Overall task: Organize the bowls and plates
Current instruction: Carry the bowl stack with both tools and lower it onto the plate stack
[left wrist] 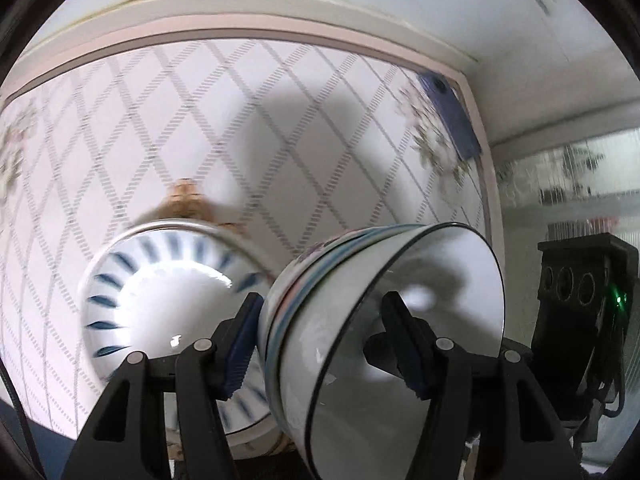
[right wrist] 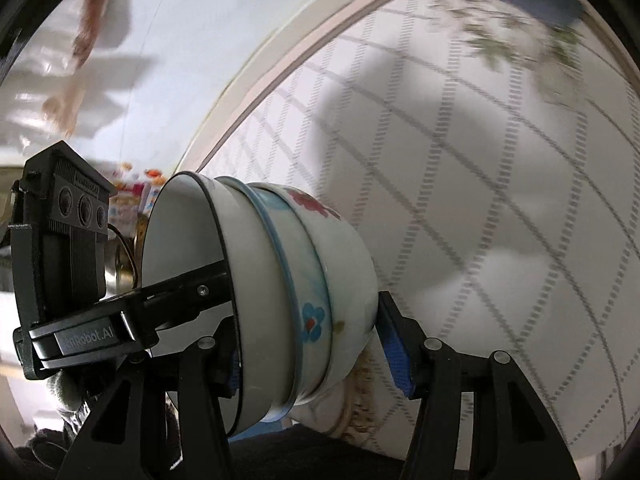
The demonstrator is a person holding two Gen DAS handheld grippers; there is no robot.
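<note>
A stack of three nested bowls [left wrist: 384, 320] is tipped on its side, its mouth turned to the right in the left wrist view. My left gripper [left wrist: 324, 344] is shut on the stack, one finger inside the top bowl and one on the outer bottom. My right gripper [right wrist: 312, 340] is shut on the same stack [right wrist: 272, 300], which has blue rims and flower prints. The left gripper's finger [right wrist: 180, 292] reaches into the bowl mouth in the right wrist view. A white plate with blue dashes [left wrist: 160, 300] lies behind the stack.
The table wears a white cloth with a grey diamond grid [left wrist: 280, 120] and a pale raised rim. A blue phone [left wrist: 452, 112] lies at the far right corner. The right gripper's black body [left wrist: 580, 320] stands at the right.
</note>
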